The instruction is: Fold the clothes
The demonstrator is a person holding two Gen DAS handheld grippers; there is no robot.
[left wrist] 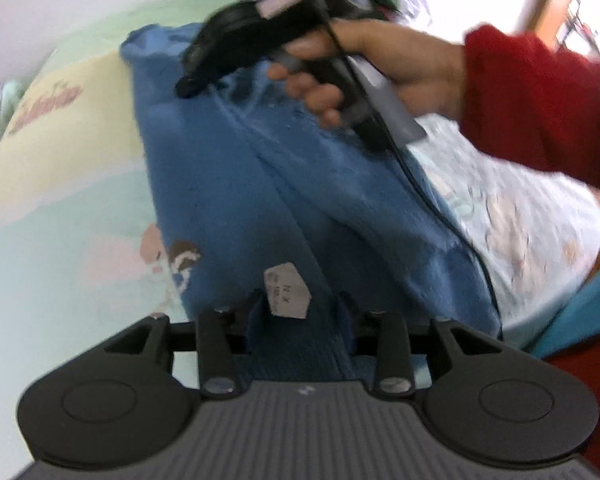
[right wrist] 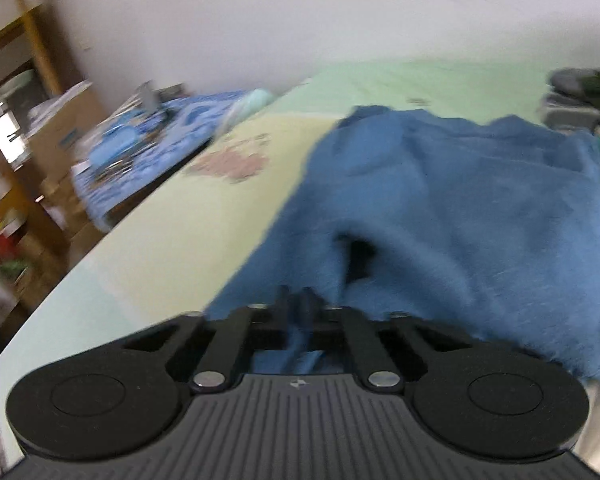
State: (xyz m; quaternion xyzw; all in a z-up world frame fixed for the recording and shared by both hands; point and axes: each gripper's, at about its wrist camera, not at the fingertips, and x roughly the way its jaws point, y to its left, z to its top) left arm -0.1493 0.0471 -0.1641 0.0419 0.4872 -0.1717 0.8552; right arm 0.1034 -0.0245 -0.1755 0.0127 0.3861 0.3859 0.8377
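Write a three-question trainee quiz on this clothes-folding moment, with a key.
1. True or false: the left gripper is clamped on the blue fleece garment.
2. What does the right gripper hold? A) a white towel B) blue fleece fabric C) nothing
3. Fill in: the garment lies on a pastel cartoon-print ______.

Key: 1. True; blue fabric sits between its fingers near the white size label. 2. B; its fingers stand nearly together with fabric pinched between. 3. Bedsheet.
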